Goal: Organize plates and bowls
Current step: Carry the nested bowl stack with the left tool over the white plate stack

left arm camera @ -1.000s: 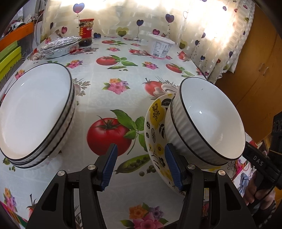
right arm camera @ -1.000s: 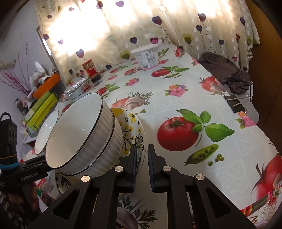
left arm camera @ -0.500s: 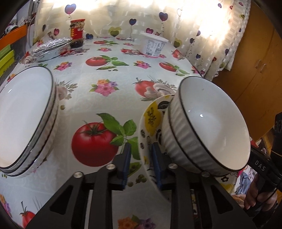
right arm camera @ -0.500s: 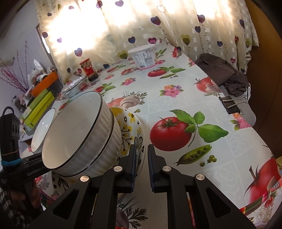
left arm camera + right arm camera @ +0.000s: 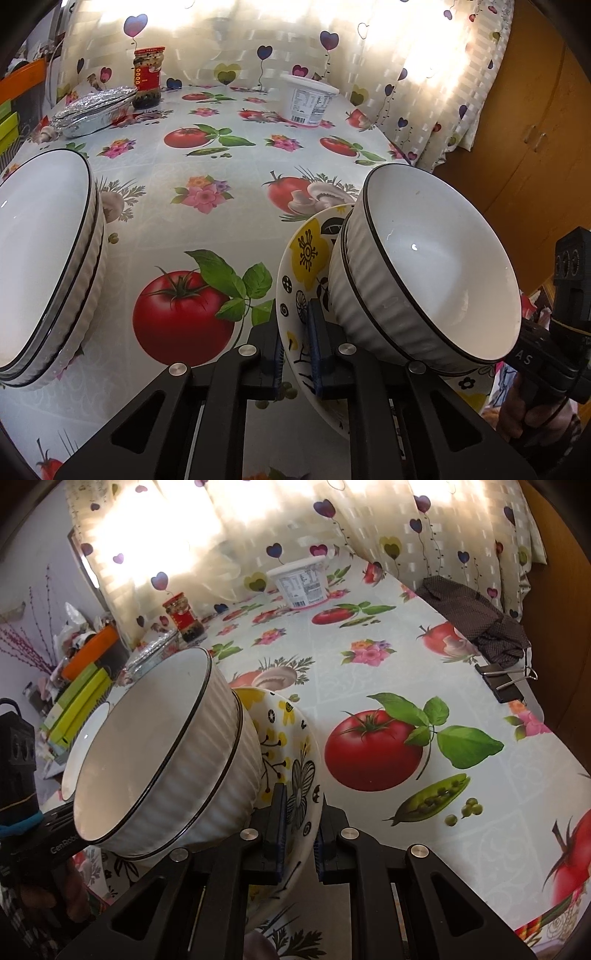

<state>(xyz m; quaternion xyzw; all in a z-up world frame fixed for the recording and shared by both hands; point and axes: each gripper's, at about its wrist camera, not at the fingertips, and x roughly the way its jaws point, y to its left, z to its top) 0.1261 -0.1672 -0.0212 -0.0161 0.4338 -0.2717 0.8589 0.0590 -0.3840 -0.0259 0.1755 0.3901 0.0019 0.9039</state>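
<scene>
A yellow-and-black flower-patterned plate (image 5: 308, 251) (image 5: 284, 720) is tilted up off the table with two nested white ribbed bowls (image 5: 436, 266) (image 5: 159, 746) resting on it. My left gripper (image 5: 295, 332) is closing on the plate's near left rim, and its blue pads press on both faces. On the opposite rim my right gripper (image 5: 299, 812) is shut. A stack of white black-rimmed shallow bowls (image 5: 40, 251) (image 5: 88, 731) sits on the table to the left.
At the far end of the tomato-print tablecloth (image 5: 207, 155) stand a white tub (image 5: 310, 101), a red-labelled jar (image 5: 147, 77) and a foil-covered dish (image 5: 94, 110). A dark cloth (image 5: 476, 620) and a binder clip (image 5: 502, 681) lie at the right edge. Books (image 5: 81, 698) are stacked at the left.
The left gripper's jaws went from wide open to closed on the patterned plate's rim. The right gripper stayed shut on the opposite rim.
</scene>
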